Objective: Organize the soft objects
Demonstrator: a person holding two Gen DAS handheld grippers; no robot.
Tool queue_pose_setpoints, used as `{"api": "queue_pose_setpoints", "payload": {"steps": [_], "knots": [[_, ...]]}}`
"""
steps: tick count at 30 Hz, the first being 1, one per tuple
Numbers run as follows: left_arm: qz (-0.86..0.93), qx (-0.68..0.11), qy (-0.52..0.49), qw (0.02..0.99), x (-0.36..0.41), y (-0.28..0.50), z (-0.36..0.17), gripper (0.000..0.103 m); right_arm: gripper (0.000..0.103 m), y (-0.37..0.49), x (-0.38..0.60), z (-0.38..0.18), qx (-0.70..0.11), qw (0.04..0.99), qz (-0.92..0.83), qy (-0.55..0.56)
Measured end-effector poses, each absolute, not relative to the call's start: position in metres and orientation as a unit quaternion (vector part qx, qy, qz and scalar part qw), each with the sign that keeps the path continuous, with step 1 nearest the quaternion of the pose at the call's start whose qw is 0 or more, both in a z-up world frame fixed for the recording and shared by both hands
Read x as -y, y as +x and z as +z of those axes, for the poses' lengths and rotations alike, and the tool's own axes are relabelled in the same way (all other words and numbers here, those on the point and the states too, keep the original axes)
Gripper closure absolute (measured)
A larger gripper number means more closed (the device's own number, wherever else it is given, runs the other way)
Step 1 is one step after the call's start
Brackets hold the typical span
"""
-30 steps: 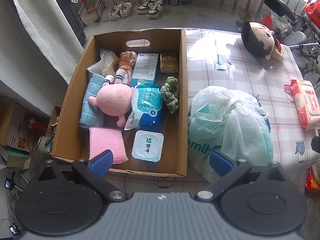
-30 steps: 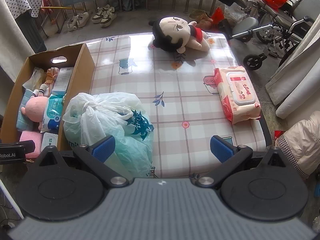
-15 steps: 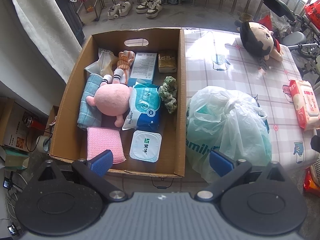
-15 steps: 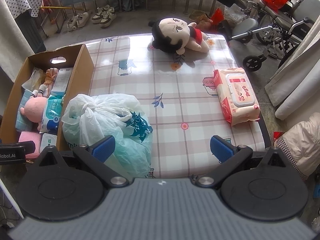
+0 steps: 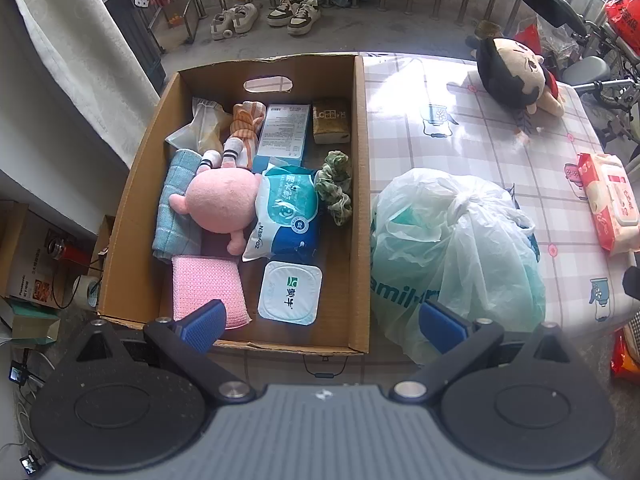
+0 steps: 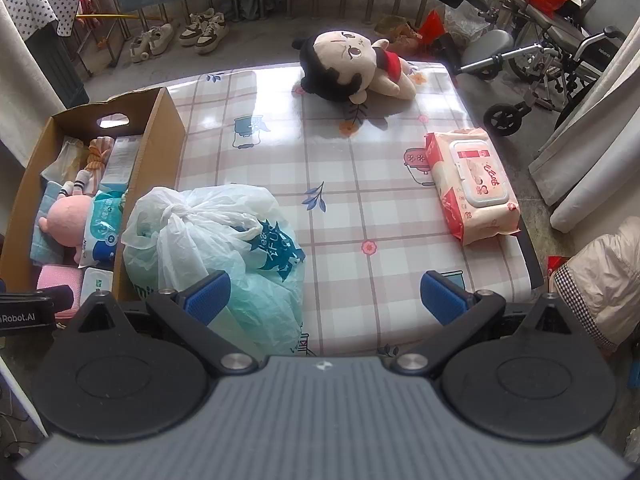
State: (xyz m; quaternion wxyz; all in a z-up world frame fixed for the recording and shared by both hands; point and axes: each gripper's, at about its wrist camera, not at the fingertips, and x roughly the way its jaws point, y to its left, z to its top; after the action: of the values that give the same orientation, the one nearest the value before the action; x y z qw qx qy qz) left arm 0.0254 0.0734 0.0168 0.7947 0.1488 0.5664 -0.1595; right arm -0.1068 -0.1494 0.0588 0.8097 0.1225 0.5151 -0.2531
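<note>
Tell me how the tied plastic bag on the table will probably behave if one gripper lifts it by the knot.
The plastic bag is thin and crinkled, so it will probably sag and change shape. Its knot looks tight, so the contents likely stay inside. It bulges fully and leans against the cardboard box, so it may swing when lifted; its weight cannot be told.

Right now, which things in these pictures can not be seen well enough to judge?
- Plastic bag: both views; its knotted, cloudy film hides what is inside.
- Box: right view; its near wall and the bag cover most of the contents.
- Blue towel: left view; the pink doll lies partly over it.
</note>
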Motion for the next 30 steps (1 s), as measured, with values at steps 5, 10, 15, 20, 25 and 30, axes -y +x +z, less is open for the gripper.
{"api": "queue_pose_setpoints", "payload": {"steps": [5, 10, 15, 20, 25, 30], "knots": [[-0.161, -0.566, 0.150, 0.794, -0.075, 0.026, 0.015, 0.000, 0.001, -0.107, 0.148, 0.057, -0.517, 0.808, -0.254, 0.123], [-0.163, -0.568, 0.152, 0.793, -0.078, 0.026, 0.012, 0.000, 0.001, -0.106, 0.146, 0.056, -0.520, 0.807, -0.252, 0.124], [-0.162, -0.571, 0.150, 0.791, -0.082, 0.026, 0.010, 0.000, 0.001, -0.104, 0.146, 0.054, -0.523, 0.806, -0.248, 0.124], [-0.160, -0.576, 0.149, 0.788, -0.082, 0.025, 0.007, 0.000, 0.001, -0.103, 0.147, 0.053, -0.525, 0.806, -0.245, 0.122], [-0.159, -0.579, 0.150, 0.786, -0.080, 0.025, 0.004, 0.000, 0.001, -0.102, 0.148, 0.052, -0.526, 0.806, -0.244, 0.121], [-0.158, -0.579, 0.150, 0.786, -0.080, 0.025, 0.004, 0.000, 0.001, -0.102, 0.153, 0.049, -0.531, 0.802, -0.244, 0.124]]}}
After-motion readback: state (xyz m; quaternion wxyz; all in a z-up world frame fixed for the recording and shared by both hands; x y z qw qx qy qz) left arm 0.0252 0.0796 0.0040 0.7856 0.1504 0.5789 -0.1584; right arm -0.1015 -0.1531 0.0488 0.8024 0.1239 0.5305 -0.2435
